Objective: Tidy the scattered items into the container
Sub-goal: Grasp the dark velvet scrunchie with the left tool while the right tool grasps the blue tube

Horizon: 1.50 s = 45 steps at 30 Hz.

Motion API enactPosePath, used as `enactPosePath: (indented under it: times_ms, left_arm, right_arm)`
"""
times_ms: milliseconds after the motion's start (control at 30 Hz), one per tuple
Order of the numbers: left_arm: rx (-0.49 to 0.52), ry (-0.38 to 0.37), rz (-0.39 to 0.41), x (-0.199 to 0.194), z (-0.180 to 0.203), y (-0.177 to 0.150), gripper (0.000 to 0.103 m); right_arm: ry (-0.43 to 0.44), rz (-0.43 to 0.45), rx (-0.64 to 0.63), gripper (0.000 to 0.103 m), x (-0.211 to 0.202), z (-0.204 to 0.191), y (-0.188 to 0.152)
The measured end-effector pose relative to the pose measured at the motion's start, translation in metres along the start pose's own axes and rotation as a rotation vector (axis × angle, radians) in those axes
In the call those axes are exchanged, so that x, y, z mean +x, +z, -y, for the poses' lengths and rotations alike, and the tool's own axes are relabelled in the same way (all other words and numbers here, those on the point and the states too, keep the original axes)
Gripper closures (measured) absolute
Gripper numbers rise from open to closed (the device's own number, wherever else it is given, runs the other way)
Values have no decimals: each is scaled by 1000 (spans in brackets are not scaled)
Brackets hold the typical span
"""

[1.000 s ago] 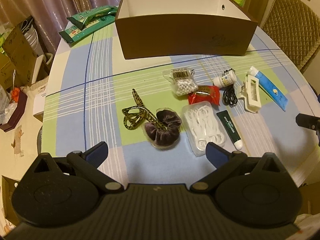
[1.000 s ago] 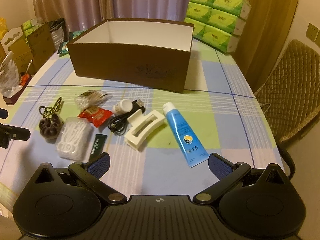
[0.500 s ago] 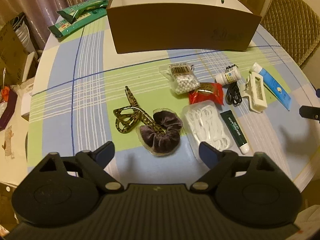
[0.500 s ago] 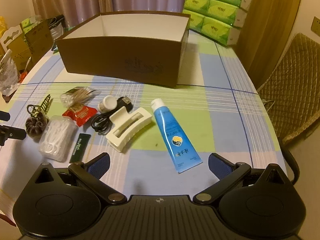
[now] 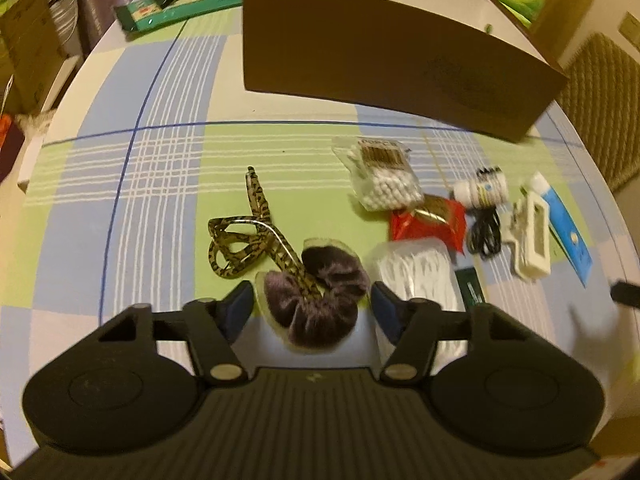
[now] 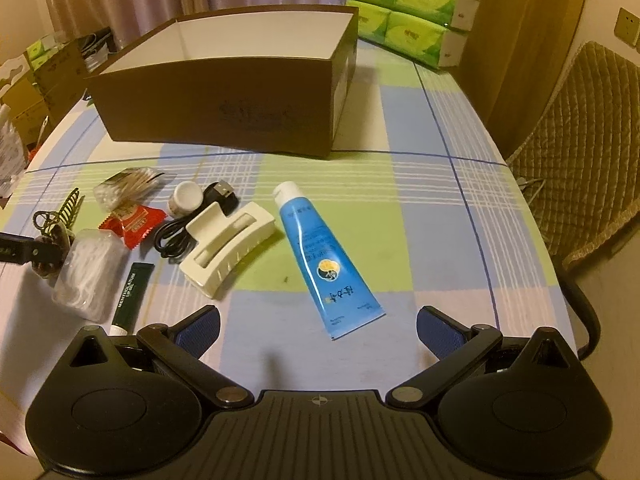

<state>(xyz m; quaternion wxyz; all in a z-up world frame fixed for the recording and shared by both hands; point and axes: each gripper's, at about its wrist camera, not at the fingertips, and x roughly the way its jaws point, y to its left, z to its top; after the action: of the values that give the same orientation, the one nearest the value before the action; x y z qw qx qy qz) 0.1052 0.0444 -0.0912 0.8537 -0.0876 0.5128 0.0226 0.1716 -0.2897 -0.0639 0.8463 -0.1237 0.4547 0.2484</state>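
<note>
Checked tablecloth — scrunchie between fingers

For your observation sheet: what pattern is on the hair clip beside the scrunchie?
Leopard-style brown-and-black spots on the hair clip, clearest in the left wrist view.

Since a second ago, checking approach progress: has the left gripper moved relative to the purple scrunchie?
Yes. The left gripper has come down and forward; the purple scrunchie on the table now sits between its closing jaws, not yet gripped.

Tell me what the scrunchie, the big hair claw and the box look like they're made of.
Scrunchie: dark purple velvet-like fabric, fuzzy and gathered. Hair claw: cream plastic, probably, matte, moulded teeth. Box: brown cardboard, likely, thin flat walls, white inside.
</note>
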Motion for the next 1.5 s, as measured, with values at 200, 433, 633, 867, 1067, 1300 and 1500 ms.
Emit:
enactPosePath:
  times_ms: [200,433,633,867,1067,1300,1500]
  left_arm:
    - [14,-18,9,8,2,-1,70]
    - [36,-76,20,-4,-8,-14,84]
    - [93,-132,-29,-24,-17,-38,87]
    - [74,-119,-10,-33,-23,-47,70]
    - [74,-83,-7,-17,-14,-44,70]
    - [118,-26,6,-11,-6,-43,82]
    - [92,-2,12,-20,-10,-46,84]
  right_arm:
    - [2,-7,1,2,3,3,1]
    - [10,-16,-5,2,6,4,1]
    - [20,-19,-13,2,8,3,2]
    - [24,-25,-28,2,9,1,1]
    - [32,-17,-52,2,9,-2,4]
    - [52,-17,-67,2,12,1,5]
    - [87,-2,-100,2,20,3,10]
